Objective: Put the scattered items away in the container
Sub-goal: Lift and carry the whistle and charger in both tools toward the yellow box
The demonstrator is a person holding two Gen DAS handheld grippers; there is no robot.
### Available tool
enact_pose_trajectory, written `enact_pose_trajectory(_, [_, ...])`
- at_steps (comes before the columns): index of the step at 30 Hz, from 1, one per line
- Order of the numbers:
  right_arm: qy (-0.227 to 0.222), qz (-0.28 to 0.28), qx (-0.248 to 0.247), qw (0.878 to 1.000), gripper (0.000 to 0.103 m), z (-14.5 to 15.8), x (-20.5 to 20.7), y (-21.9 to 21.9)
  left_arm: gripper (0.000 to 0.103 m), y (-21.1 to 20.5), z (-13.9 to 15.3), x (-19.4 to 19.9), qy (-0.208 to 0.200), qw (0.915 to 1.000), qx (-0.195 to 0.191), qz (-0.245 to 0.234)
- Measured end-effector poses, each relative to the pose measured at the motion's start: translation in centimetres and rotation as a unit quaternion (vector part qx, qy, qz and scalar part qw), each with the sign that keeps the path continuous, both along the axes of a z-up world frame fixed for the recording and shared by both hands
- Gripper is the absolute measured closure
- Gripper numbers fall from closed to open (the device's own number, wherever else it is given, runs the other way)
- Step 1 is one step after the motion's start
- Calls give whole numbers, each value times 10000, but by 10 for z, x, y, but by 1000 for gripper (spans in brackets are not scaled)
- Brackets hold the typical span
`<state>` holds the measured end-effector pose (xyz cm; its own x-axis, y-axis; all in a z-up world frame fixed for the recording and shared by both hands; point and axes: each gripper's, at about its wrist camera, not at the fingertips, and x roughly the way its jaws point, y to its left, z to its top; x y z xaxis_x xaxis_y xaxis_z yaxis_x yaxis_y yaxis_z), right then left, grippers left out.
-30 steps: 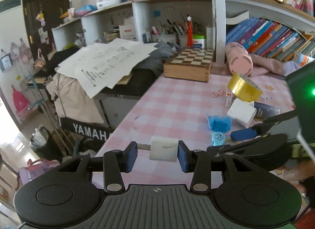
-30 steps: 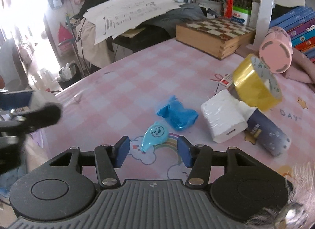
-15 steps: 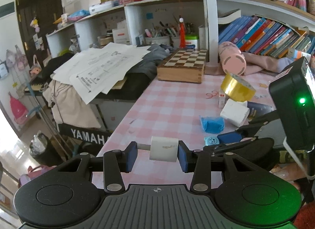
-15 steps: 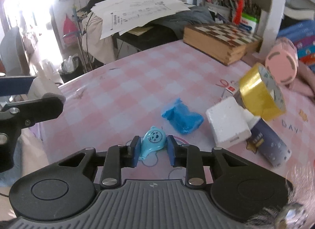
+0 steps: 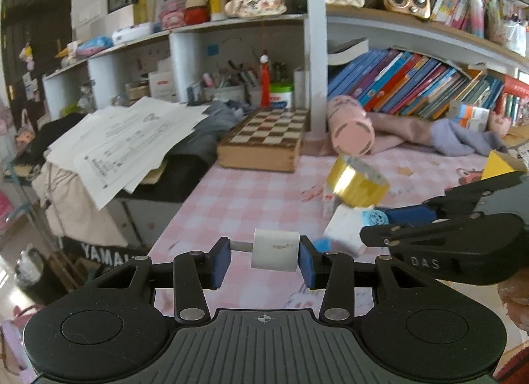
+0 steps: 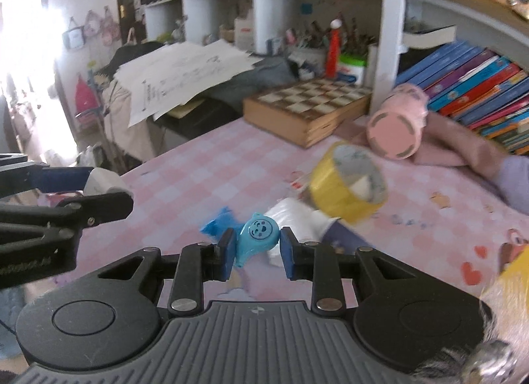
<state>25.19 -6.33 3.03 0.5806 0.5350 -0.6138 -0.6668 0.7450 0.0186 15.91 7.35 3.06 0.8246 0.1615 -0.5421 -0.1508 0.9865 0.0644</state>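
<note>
My left gripper (image 5: 264, 256) is shut on a white cylinder with a thin stub (image 5: 275, 250) and holds it above the pink checked table (image 5: 231, 199). My right gripper (image 6: 257, 253) is shut on a light blue teardrop toy with a smiley face (image 6: 258, 236), lifted off the table; it also shows in the left wrist view (image 5: 375, 217). On the table lie a gold tape roll (image 6: 347, 182), a white block (image 6: 291, 215), a crumpled blue scrap (image 6: 216, 227) and a dark blue pack (image 6: 334, 238). A yellow container corner (image 5: 499, 166) shows at the right.
A wooden chessboard box (image 5: 267, 142) and a pink cylinder (image 5: 352, 133) lie at the back of the table. Shelves of books (image 5: 413, 86) stand behind. Paper sheets (image 5: 125, 142) cover a keyboard to the left of the table edge.
My right gripper closed on the light blue toy and lifted it off the table. Both grippers rose and swung right. The left still holds the white cylinder.
</note>
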Motion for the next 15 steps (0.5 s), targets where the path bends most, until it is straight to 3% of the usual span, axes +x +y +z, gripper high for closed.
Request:
enact_pose_trajectory(3, [-54, -105, -15, 9999, 76, 7, 4, -11, 61, -7, 8, 7, -98, 9997, 101, -221])
enact_pose_trajectory(7, [202, -340, -76, 9992, 76, 15, 14, -26, 61, -13, 17, 19, 82, 9983, 177, -545])
enact_pose_trajectory(15, [588, -836, -124, 9947, 76, 18, -13, -43, 61, -20, 13, 2, 335, 9966, -235, -714])
